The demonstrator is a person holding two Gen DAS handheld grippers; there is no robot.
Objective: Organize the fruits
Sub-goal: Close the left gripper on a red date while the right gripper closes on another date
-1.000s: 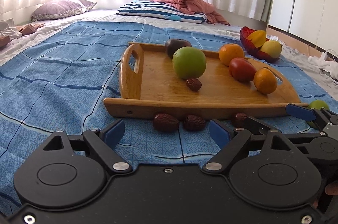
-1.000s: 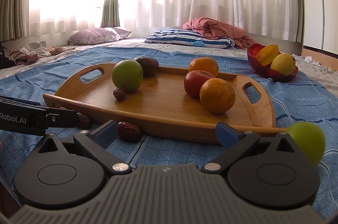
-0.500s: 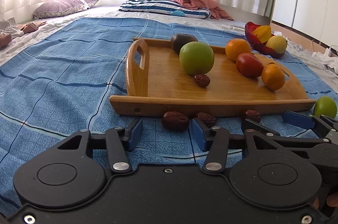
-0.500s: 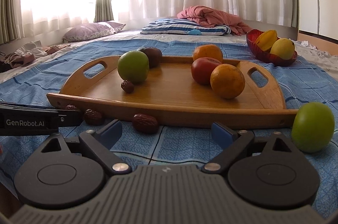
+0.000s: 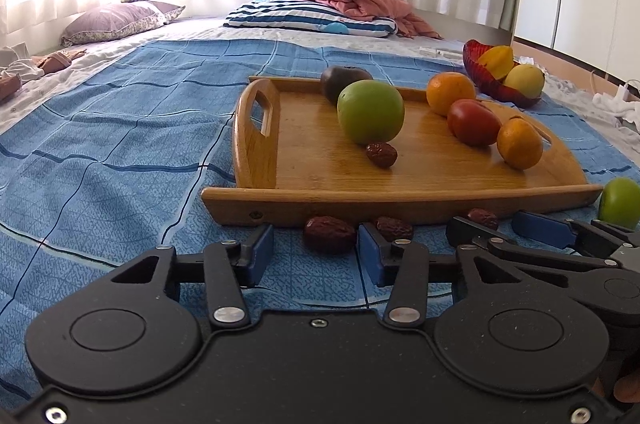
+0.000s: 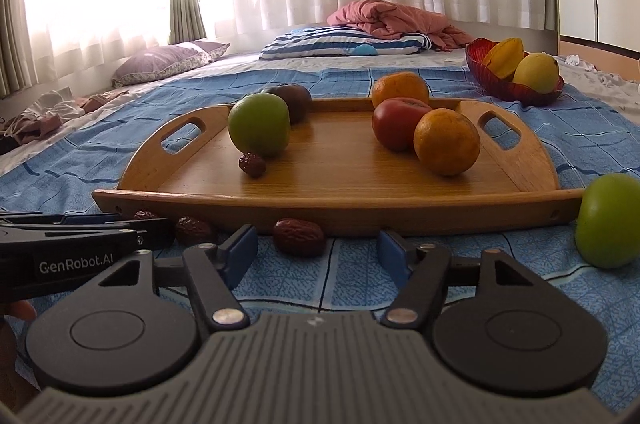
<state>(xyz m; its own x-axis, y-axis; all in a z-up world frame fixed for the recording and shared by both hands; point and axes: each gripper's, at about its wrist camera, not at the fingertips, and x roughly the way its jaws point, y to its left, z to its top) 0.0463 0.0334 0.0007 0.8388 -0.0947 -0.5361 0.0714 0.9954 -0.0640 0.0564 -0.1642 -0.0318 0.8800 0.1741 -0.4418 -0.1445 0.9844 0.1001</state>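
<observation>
Left wrist: wrinkled dark-red date [image 5: 329,233] btwn left gripper [image 5: 316,256] fingers, apart, closing.

Both pairs of jaws are closing in — the left hand-held gripper [image 5: 316,256] is narrowing around a red date [image 5: 329,233] lying on the blue bedspread [image 5: 120,152] in front of the wooden tray [image 5: 400,200], its pads not yet pressing on it. The right hand-held gripper [image 6: 318,254] is narrowing too — another red date [image 6: 298,237] is now sitting between its blue pads, untouched.
</observation>
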